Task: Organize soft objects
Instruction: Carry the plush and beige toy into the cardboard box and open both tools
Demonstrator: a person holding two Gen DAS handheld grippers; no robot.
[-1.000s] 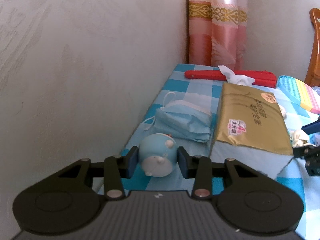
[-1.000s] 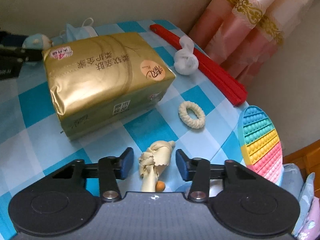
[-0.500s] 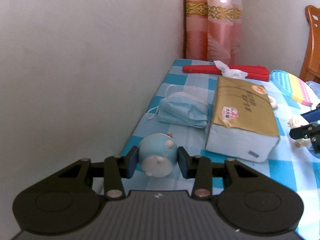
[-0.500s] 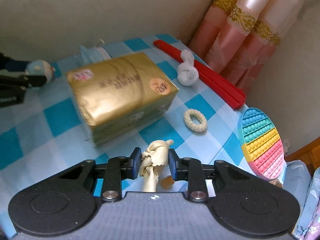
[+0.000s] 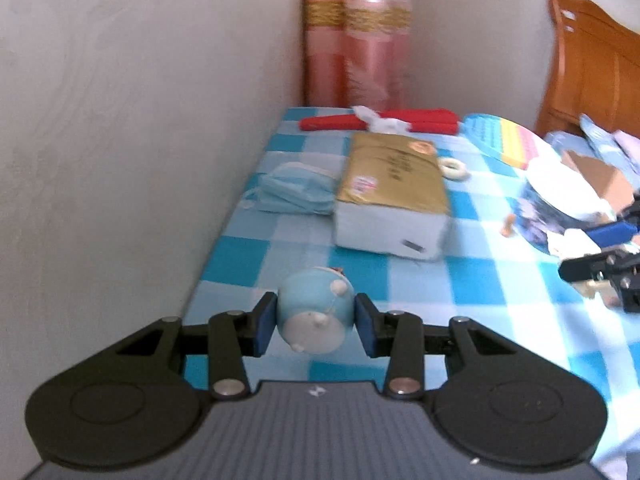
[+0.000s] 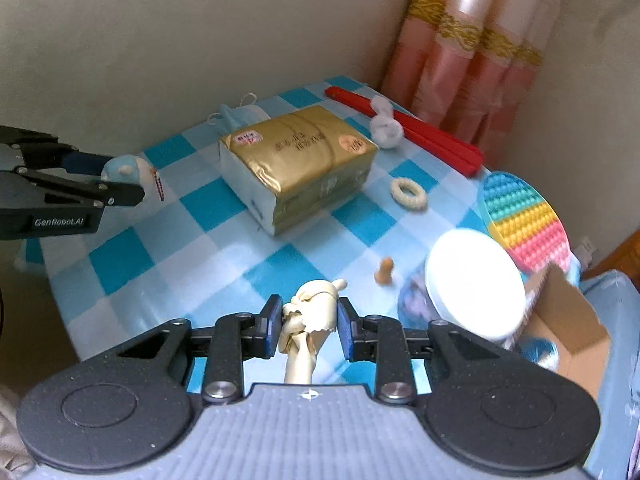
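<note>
Two tongs [image 5: 315, 323] [image 6: 308, 327]; one toy each

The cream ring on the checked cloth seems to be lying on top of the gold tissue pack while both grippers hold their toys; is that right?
Not quite: the cream ring lies flat on the cloth beside the gold tissue pack, apart from it, as the right wrist view shows. The left gripper and the right gripper do each hold a toy.

"GenRobot.AI" on left gripper [image 6: 120, 184]
</note>
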